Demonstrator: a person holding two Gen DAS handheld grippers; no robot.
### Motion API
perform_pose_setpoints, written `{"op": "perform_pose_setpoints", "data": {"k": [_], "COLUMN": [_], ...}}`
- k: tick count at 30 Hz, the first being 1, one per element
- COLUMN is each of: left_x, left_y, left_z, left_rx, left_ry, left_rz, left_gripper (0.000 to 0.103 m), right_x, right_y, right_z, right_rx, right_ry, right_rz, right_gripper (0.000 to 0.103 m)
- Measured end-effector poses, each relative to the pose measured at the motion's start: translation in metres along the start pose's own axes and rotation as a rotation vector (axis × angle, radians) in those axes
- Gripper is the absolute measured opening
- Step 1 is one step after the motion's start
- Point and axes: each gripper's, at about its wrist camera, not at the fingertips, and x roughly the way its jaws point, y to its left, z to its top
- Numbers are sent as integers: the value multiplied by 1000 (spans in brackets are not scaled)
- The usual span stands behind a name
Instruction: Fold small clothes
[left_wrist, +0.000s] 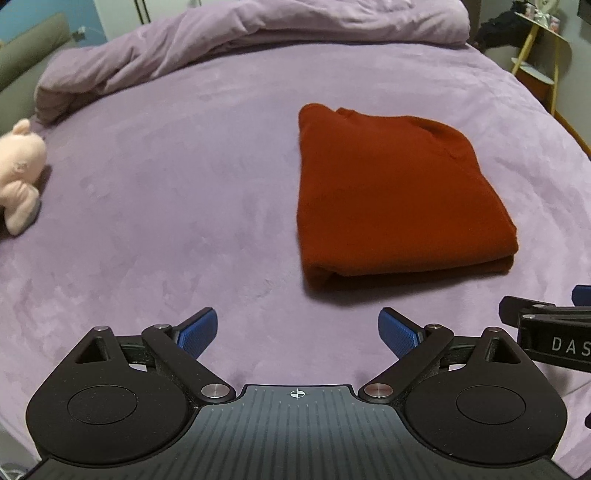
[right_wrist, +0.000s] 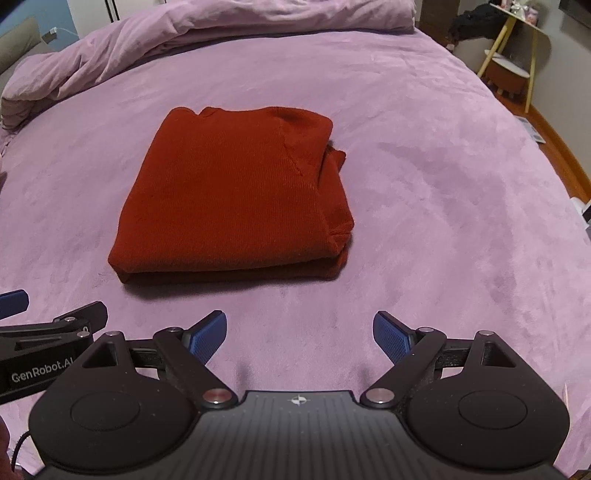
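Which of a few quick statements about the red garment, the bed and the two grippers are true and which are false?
1. The red garment lies folded on the purple bedspread. True.
2. The left gripper clamps the garment. False: its jaws stand apart with nothing between them.
3. A pale plush toy lies at the bed's left side. True.
4. The right gripper holds a sleeve. False: it is open and clear of the cloth.
5. The garment is spread out flat, unfolded. False: stacked layers show along its near edge.
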Motion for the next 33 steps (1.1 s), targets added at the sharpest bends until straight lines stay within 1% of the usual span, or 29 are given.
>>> {"op": "perform_pose_setpoints", "data": {"k": [4,11,20,33], "left_x": [0,-1,1,1], "left_y": [0,-2,-5,-6], "left_z": [0,0,1,1], "left_rx": [-12,-2,3,-2], "left_ry": [13,22,35,44], "left_rz": [-13,-21,-33,-41], "left_gripper": [97,97,97,97], "right_x": [0,0,-1,-3], "right_y": [1,3,0,-1], "right_z": [1,3,4,5], "right_rx": [-3,1,13,11], "right_ry": [-3,2,-6,-10], "right_rz": [-5,-18,-7,-14], "right_gripper": [87,87,87,87]}}
